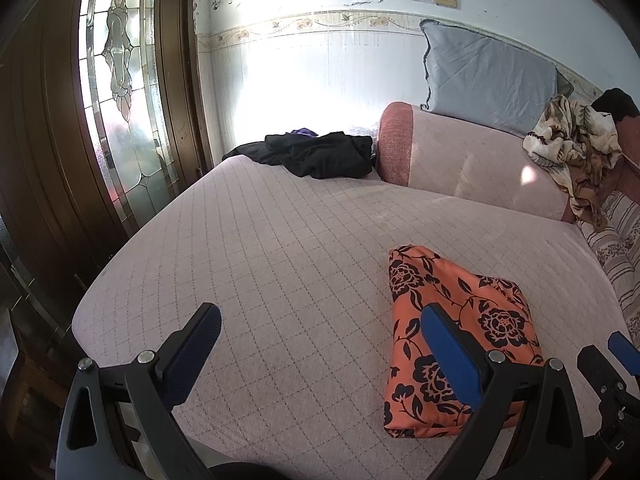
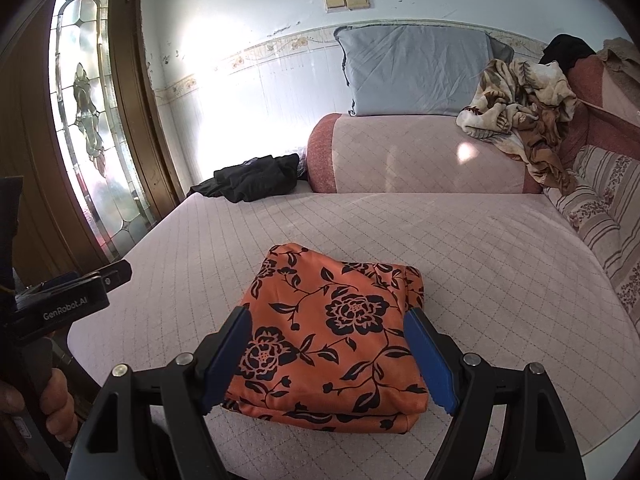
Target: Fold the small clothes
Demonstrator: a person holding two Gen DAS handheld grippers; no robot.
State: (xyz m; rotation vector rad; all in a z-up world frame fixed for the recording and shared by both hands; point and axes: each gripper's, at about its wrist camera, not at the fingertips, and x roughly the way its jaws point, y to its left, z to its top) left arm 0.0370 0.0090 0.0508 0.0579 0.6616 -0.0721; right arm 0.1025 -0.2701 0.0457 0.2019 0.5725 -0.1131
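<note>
An orange garment with black flowers lies folded into a thick square on the pink quilted bed. My right gripper hovers just above its near half, open, the blue pads wide apart and touching nothing. In the left wrist view the same garment lies to the right, and my left gripper stands open over bare quilt beside it, its right finger in front of the cloth. The right gripper's fingers show at that view's right edge.
A black heap of clothes lies at the bed's far edge by the wall. A pink bolster, a blue pillow and a crumpled floral blanket sit at the back right. A wooden door with leaded glass stands left. A hand holds the left gripper's handle.
</note>
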